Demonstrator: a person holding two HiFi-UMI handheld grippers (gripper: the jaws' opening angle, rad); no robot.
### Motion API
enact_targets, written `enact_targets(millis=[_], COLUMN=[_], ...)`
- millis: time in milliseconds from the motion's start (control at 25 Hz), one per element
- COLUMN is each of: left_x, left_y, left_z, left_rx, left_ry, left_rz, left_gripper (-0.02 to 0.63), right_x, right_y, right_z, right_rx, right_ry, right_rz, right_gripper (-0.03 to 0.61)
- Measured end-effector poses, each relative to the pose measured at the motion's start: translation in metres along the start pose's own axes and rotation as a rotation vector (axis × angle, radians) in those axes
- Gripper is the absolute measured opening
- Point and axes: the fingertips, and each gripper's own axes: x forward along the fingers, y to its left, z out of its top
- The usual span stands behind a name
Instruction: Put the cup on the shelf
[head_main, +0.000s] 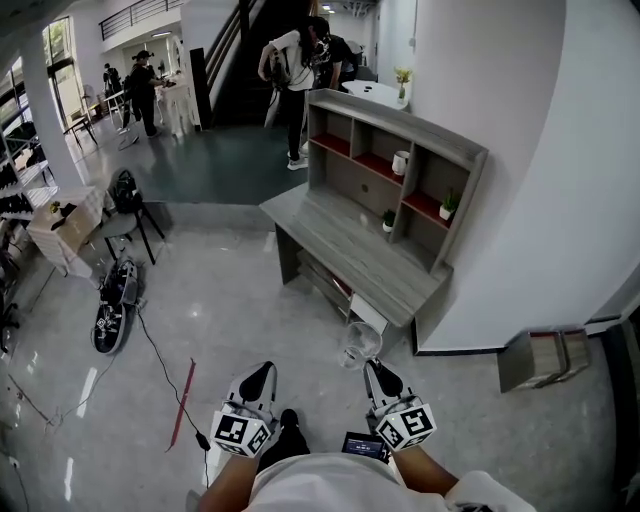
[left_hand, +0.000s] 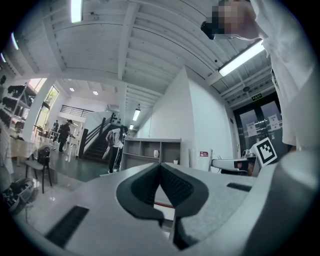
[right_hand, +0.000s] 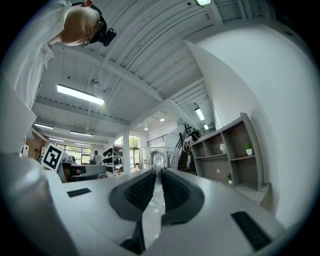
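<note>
Right gripper (head_main: 373, 368) pinches wall of clear plastic cup (head_main: 358, 345) at rim, near, well apart from shelf unit (head_main: 420, 130) far ahead. Left gripper (head_main: 262, 373) pressed together, empty. Cup likely light, thin-walled, crushable, slick; gentle rim-wall pinch suits.

shelf (head_main: 432, 135) — mug (head_main: 400, 162), two plants (head_main: 449, 205)

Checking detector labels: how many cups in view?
2. A clear cup pinched in the jaws of the right gripper; a white cup in the middle compartment of the shelf. Others may be hidden.
</note>
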Motion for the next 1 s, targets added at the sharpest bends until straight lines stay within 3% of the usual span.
enact_targets(millis=[480,760,1000], left_x=[0.077,0.124,0.147], left_y=[0.090,0.156,0.215], left_z=[0.002,0.021,0.015], left_rx=[-0.026,-0.015,-0.033], left_ry=[-0.036,-0.064,-0.058], left_rz=[0.009,-0.020,-0.021], left_gripper=[0.009,0.009,0.009], right_x=[0.106,0.187,0.245], right_y=[-0.033,-0.034,-0.035], right_z=[-0.006,0.000,-0.013], right_rx=[0.009,0.028,0.042], right_ry=[-0.004,-0.015,-0.002], right_rz=[0.001,0.010,-0.009], right_gripper=[0.045,0.044,0.046])
